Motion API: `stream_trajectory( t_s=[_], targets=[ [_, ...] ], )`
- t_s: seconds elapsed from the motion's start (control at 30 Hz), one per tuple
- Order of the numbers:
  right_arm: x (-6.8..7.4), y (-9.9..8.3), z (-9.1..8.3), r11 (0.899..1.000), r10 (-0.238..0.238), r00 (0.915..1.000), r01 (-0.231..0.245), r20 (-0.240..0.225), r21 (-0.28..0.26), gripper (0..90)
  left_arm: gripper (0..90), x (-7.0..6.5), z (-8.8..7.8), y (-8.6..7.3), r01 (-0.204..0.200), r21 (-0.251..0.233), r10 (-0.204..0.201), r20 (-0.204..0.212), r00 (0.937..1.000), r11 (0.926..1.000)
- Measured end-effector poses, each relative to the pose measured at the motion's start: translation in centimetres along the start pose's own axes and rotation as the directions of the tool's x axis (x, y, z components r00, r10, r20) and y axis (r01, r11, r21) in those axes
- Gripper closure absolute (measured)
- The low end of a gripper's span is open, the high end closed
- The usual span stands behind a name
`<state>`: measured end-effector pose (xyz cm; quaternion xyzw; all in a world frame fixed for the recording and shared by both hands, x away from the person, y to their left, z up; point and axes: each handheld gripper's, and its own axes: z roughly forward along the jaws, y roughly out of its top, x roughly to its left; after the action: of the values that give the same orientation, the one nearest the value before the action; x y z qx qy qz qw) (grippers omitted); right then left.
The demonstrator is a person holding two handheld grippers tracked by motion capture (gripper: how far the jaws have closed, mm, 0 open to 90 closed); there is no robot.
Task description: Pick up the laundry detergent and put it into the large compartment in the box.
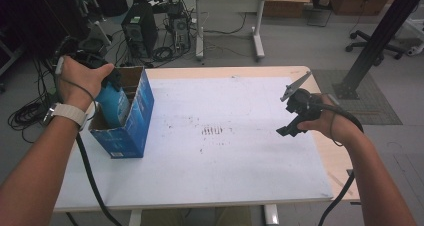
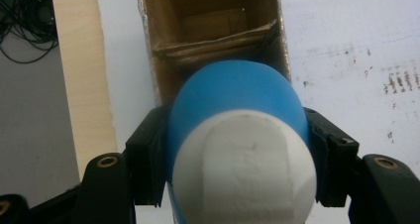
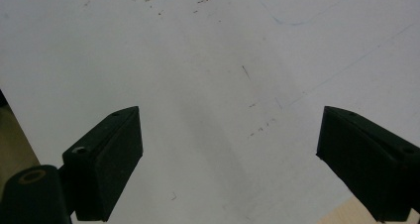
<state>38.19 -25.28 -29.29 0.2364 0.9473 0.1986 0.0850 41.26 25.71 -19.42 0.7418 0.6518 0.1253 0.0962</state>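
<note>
One bottle going into the box, part way in.

Left gripper (image 2: 237, 149) has its jaws clamped on the blue bottle (image 1: 113, 102), white cap toward the hand, long axis near upright and base down inside the open box (image 1: 131, 131) at the surface's (image 1: 240, 156) left edge. Lowering fully and letting go seem left. Right gripper (image 3: 230, 159) hangs near the right edge, jaws wide apart and empty.

The box (image 1: 131, 120) is standing on the table (image 1: 240, 161) near its left edge, the bottle (image 1: 114, 103) sitting partly inside the box's open top. The left gripper (image 1: 102, 68) is sitting directly over the box, clamping the bottle. The right gripper (image 1: 295, 117) is hovering well to the right of the box, above the table's right side.
</note>
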Motion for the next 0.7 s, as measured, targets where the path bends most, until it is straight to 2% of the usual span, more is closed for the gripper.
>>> stream_trajectory(
  t_s=[0.7],
  targets=[
    [-0.1, -0.3, 0.4, 1.000, 0.003, 1.0000, -0.003, -0.005, 0.006, 10.7, 37.4, -0.2, 3.6, -0.7, -0.012, 0.011, 0.012, 0.002, 0.9999, 0.9999]
  ],
)
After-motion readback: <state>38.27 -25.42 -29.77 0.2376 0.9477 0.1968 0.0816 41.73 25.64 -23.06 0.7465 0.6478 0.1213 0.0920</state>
